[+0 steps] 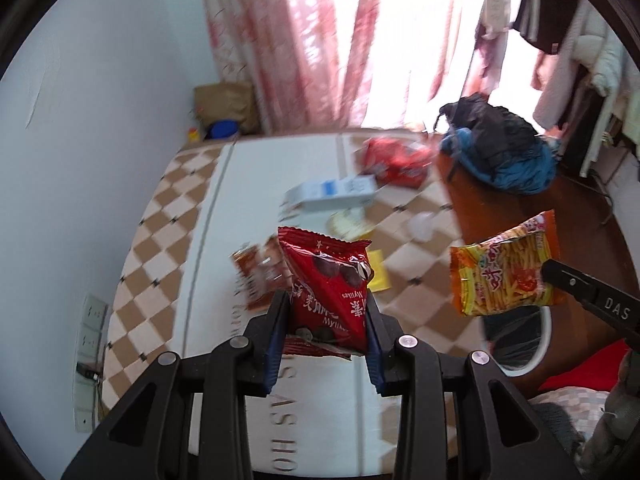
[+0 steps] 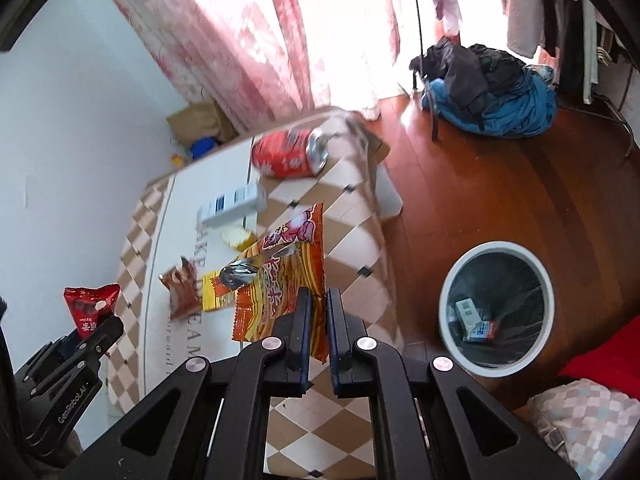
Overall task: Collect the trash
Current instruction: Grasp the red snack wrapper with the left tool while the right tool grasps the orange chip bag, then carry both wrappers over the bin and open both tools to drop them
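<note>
Both claws loaded: one snack packet each, lifted clear of the checked table.

Left gripper [image 1: 328,312] is closed to a middling gap on a red chocolate packet [image 1: 330,292], blue pads pressing its two sides, packet upright and puffed between them. Right gripper [image 2: 318,312] is pinched almost closed on the lower edge of an orange fries packet [image 2: 280,292]; the packet stands up from the jaws, a torn foil flap curling off its left side. Left on the checked tablecloth [image 2: 352,240]: a red drink can [image 2: 290,154] on its side at the far end, a white-and-blue carton [image 2: 234,202] nearer, then a small yellow-white wrapper [image 2: 238,237], a brown wrapper [image 2: 182,286] and a yellow sachet [image 2: 216,294] touching one another. A white-rimmed bin [image 2: 496,308] stands on the wood floor right of the table, bag-lined, with small cartons inside.
</note>
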Motion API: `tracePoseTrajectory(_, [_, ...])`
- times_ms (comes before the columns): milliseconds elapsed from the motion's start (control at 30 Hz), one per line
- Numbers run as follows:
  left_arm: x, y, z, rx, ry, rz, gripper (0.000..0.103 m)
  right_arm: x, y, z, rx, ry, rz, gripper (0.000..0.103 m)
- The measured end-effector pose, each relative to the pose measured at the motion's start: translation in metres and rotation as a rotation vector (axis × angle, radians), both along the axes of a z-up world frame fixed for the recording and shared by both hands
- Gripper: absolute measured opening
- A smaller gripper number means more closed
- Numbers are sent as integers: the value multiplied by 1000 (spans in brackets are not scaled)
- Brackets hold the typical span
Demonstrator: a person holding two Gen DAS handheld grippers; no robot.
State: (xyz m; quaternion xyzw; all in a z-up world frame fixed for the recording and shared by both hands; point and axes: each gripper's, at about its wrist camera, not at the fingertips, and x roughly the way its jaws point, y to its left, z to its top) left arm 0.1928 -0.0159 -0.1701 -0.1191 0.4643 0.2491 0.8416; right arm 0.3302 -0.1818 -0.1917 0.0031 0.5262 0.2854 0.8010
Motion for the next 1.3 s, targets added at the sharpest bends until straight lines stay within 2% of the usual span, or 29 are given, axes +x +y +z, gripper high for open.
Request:
tracePoseTrajectory(233, [53,-63,14,-9,-39,-135,31,33,-82,25,13,-40,-119,7])
tracePoseTrajectory(433, [114,-138,-8,-68,-24,-283,31,64,-168,10,-35,-35,-255,7])
tracePoseTrajectory(600, [165,-194,-62,-156,52,-392,31,91,-238,-34,-97,26,-359,7])
tracePoseTrajectory(733, [205,-225,-121,-255,160,-449,31,109,-282,-89,-143,114,-422,7])
tracePoseTrajectory(933, [247,-245,-189,-372,273,-470,31,125,-316,-166,-155,244,-483,7])
tracePoseTrajectory(1100, [267,-250,-222,-371,329,-482,32,141,-319,-216,-166,302,-508,7])
tracePoseTrajectory(1167, [270,-253,-232,-360,351,-484,38,146,-316,-231,-176,320,-508,7])
tracePoseTrajectory(1200, [271,-255,-233,-354,356,-483,50,148,-311,-236,-178,329,-505,7])
tracePoseTrajectory(1233, [270,-254,-234,-345,359,-481,67,150,-310,-243,-182,344,-502,8])
tracePoseTrajectory(1300, [268,-252,-236,-327,367,-476,82,153,-304,-249,-180,356,-501,9])
